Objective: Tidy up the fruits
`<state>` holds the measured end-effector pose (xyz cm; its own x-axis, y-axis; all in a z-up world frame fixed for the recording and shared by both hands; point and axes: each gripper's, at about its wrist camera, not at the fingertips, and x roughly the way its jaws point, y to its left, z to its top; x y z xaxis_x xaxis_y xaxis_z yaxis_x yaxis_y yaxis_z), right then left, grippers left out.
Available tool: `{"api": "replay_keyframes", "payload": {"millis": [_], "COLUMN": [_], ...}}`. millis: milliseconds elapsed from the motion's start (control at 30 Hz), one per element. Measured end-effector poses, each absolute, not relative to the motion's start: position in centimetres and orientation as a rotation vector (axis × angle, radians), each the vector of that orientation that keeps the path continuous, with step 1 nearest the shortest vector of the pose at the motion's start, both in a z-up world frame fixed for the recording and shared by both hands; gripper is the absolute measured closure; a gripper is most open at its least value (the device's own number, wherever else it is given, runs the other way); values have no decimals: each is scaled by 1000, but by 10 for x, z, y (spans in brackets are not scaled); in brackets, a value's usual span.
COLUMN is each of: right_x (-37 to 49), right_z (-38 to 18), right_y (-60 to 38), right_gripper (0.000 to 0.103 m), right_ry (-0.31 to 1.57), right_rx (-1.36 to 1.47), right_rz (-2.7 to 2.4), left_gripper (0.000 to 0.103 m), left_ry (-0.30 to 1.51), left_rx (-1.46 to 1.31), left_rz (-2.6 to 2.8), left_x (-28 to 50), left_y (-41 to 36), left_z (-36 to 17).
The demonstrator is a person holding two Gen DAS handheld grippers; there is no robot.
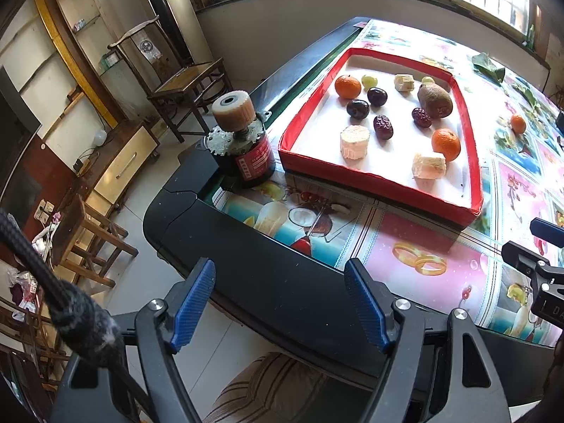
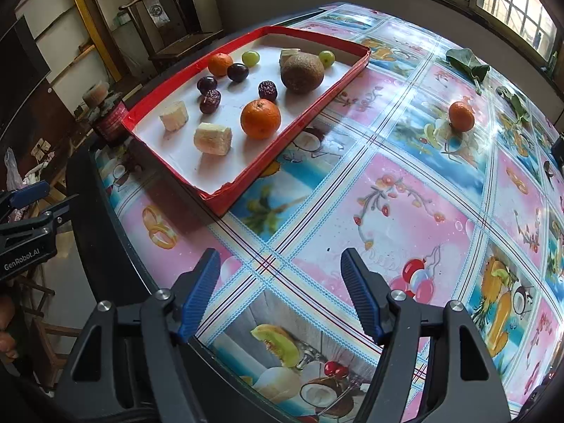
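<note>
One orange [image 2: 461, 116] sits alone on the picture-printed tablecloth [image 2: 387, 211], well apart from the red-rimmed tray [image 2: 310, 112] where the other fruit is already gathered: two oranges, a kiwi [image 2: 303, 72], dark plums, red dates, green grapes and pale cut chunks. Seen from the right wrist, the stray fruit lies ahead of the right gripper [image 2: 280, 294] and off to its right, past the tray's right-hand rim, with bare cloth between; the gripper points steeply down at the near part of the table, its blue-padded jaws standing well apart with nothing between them. From the left wrist the same orange [image 1: 518, 123] shows far off at the right edge, beyond the tray [image 1: 472, 148], so the right hand looks the nearer and better placed to fetch it. Being round, it offers no long axis to line the jaws along. The left gripper [image 1: 280, 305] hangs over the table's dark near edge, jaws likewise wide and empty. A dark jar with a ridged knob on top [image 1: 243, 141] stands just beside the tray's left corner; green leaves [image 2: 467, 63] lie farther back on the cloth. By the look of things the sorting is nearly done, one piece outstanding
</note>
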<state>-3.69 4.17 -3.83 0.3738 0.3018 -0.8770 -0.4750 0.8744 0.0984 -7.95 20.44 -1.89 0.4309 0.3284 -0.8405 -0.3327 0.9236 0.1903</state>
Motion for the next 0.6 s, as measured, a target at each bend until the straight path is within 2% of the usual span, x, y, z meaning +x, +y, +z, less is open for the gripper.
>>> {"api": "replay_keyframes", "payload": {"millis": [267, 600], "right_x": [-28, 0], "right_z": [-33, -11], "right_y": [44, 53], "right_gripper": [31, 31], "right_ry": [1028, 840], "right_rx": [-188, -276], "right_rz": [552, 731], "left_gripper": [27, 27], "left_ry": [1029, 963], "left_rx": [-4, -8], "left_rz": [395, 394], "left_x": [-81, -86], "left_y": [199, 191], "left_z": [-13, 5]}}
